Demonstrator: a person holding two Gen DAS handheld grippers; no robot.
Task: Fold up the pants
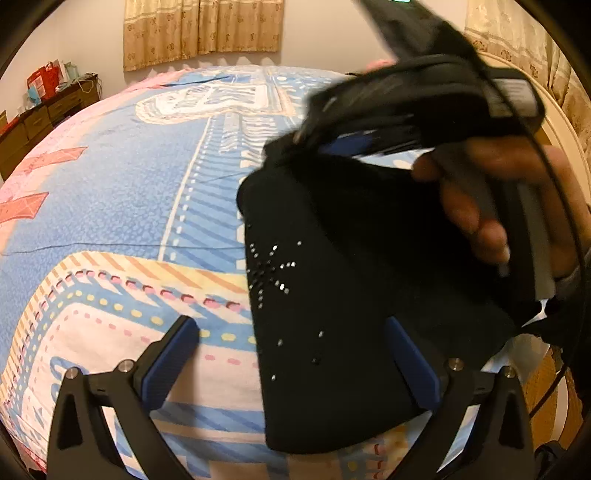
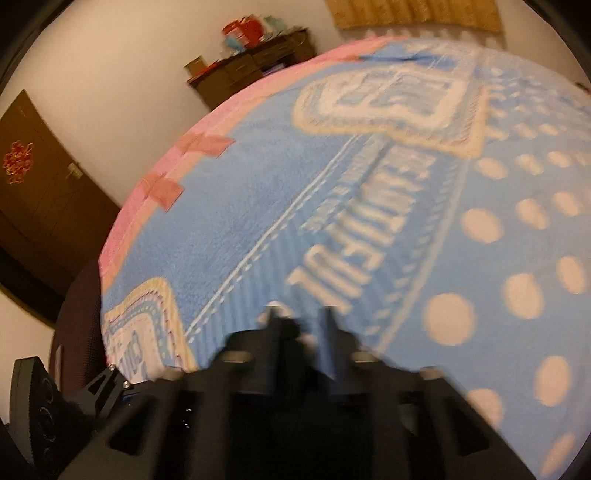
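Note:
Black pants [image 1: 332, 295] with small sparkly studs hang folded in the air above the bed in the left wrist view. The right gripper [image 1: 295, 136], held by a hand, is shut on their upper edge at the top right. My left gripper [image 1: 295, 354] is open, its blue-padded fingers [image 1: 170, 362] spread either side of the hanging cloth's lower part, not pinching it. In the right wrist view the right gripper [image 2: 299, 317] shows blurred, its fingers close together with dark cloth around them.
The bed has a blue, pink and cream patterned cover [image 1: 129, 184]. A dark wooden dresser [image 2: 255, 66] with red bags stands by the far wall. A dark door [image 2: 40, 206] and a dark chair [image 2: 77, 314] are left of the bed. Curtains [image 1: 203, 29] hang behind.

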